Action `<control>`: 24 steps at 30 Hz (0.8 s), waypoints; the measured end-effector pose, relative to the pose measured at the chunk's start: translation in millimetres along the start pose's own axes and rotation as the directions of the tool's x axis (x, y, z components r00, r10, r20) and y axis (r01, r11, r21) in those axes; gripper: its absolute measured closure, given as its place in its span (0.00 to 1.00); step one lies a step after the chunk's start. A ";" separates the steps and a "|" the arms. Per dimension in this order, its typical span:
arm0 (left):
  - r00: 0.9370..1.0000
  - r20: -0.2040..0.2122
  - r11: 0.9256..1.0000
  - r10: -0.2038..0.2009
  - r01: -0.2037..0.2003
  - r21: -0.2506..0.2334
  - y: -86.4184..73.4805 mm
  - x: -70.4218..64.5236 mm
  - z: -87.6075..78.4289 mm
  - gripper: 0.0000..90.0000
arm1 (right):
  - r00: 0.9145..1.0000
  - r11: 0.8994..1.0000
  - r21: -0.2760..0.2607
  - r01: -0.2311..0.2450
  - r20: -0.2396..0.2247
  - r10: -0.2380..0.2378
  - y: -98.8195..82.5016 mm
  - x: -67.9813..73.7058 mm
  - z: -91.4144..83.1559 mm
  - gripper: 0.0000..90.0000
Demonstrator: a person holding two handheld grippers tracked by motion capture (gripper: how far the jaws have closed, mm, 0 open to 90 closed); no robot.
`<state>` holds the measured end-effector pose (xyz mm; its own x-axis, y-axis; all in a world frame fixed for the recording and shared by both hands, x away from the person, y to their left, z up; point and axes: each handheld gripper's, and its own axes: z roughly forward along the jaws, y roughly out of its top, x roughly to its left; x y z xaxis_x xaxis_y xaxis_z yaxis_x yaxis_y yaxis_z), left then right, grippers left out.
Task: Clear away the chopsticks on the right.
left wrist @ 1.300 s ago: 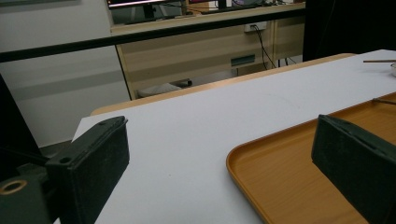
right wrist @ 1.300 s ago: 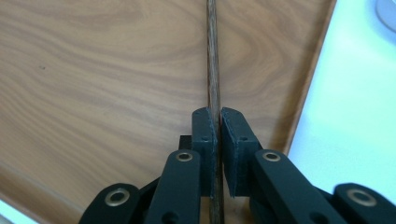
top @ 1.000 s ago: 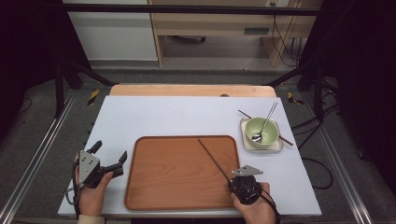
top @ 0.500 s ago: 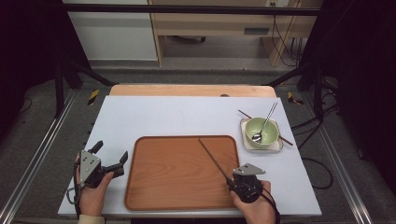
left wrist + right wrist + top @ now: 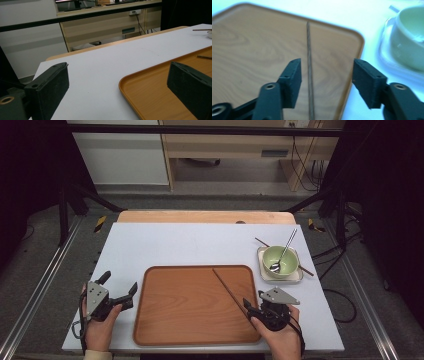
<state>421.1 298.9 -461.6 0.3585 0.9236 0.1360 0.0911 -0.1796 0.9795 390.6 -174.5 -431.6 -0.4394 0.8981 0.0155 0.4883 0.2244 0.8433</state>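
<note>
Wooden and dark, the chopstick (image 5: 309,62) now lies free on the tray (image 5: 165,320) between the jaws of the right hand-held gripper (image 5: 325,82), which have just been opening off it, so this placement looks done.

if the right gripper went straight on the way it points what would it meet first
Probably the chopstick lying on the tray: it runs between the right gripper's open jaws, which have just been opening, touching neither pad.

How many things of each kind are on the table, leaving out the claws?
Tray: 1
Chopsticks: 2, one on the tray, one under the dish
Bowl: 1
Spoon: 1
Square dish: 1
Total: 6
</note>
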 end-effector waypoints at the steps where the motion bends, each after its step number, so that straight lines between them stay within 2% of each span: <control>1: 1.000 0.001 1.000 0.000 0.000 0.000 0.0 -0.1 0.0 0.04 | 1.000 1.000 -0.015 0.003 0.005 -0.002 2.4 -1.7 -2.8 0.40; 4: 1.000 0.005 1.000 0.000 0.000 -0.001 -0.3 -0.7 0.4 0.04 | 1.000 0.998 -0.067 0.020 0.023 -0.018 11.5 -9.5 -10.4 0.32; 8: 1.000 0.010 1.000 0.001 -0.001 -0.001 -0.5 -0.8 0.8 0.03 | 0.998 0.993 -0.109 0.040 0.051 -0.035 25.1 -25.5 -17.3 0.23; 9: 1.000 0.009 1.000 -0.001 0.001 -0.001 -0.6 -0.6 0.7 0.03 | 0.996 0.991 -0.124 0.051 0.072 -0.043 31.5 -34.2 -20.8 0.20; 12: 1.000 0.007 1.000 -0.002 0.002 -0.001 -0.8 0.0 0.5 0.03 | 0.994 0.988 -0.137 0.067 0.098 -0.054 36.9 -42.3 -25.9 0.18; 14: 1.000 0.007 1.000 -0.003 0.003 0.000 -0.9 0.1 0.6 0.03 | 0.989 0.984 -0.153 0.090 0.128 -0.070 42.3 -53.9 -33.5 0.14; 17: 1.000 0.008 1.000 -0.001 0.001 -0.001 -0.9 -0.3 0.7 0.03 | 0.984 0.983 -0.134 0.128 0.143 -0.108 45.1 -71.1 -42.2 0.10; 21: 1.000 0.007 1.000 0.001 -0.001 0.000 -0.9 -0.5 0.9 0.03 | 0.976 0.985 -0.110 0.136 0.185 -0.114 43.2 -95.3 -53.7 0.13; 24: 1.000 0.006 1.000 0.001 -0.001 0.001 -1.0 -0.5 1.2 0.03 | 0.968 0.986 -0.072 0.148 0.214 -0.130 39.4 -114.8 -62.9 0.15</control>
<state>421.9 298.2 -462.9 0.3639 0.9214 0.1365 0.0915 -0.1812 0.9792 412.9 -292.6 -366.4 -0.3277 0.9213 -0.2092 0.3620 0.3270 0.8729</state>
